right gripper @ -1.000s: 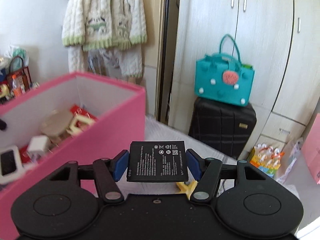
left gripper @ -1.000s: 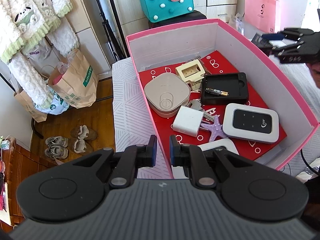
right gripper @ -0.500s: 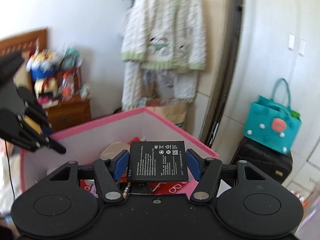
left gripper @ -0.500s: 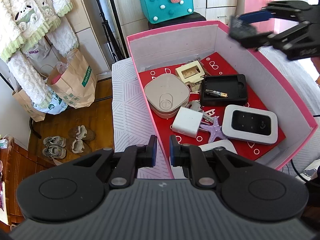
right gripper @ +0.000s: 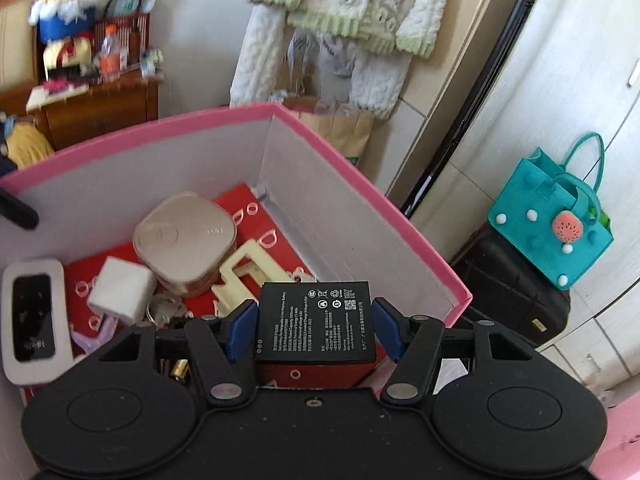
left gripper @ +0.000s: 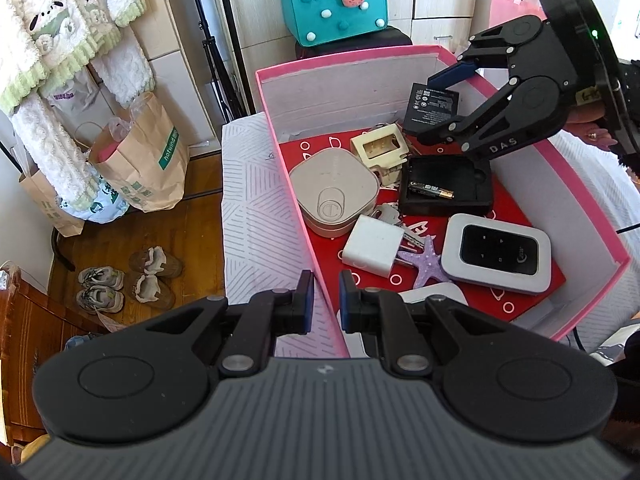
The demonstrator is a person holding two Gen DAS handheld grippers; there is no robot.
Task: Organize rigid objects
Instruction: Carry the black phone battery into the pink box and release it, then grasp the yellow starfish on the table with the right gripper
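Bedroom, pink box (left gripper: 460, 50) | your right tool (right gripper: 316, 322) clamps flat battery (right gripper: 316, 320), left tool (left gripper: 322, 300) nearly shut, empty | next: lower, release inside.

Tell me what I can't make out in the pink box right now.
- White device, left wrist view: mostly hidden behind the left gripper.
- Black tray, right wrist view: covered by the right gripper and its battery.
- Battery label: print too small.
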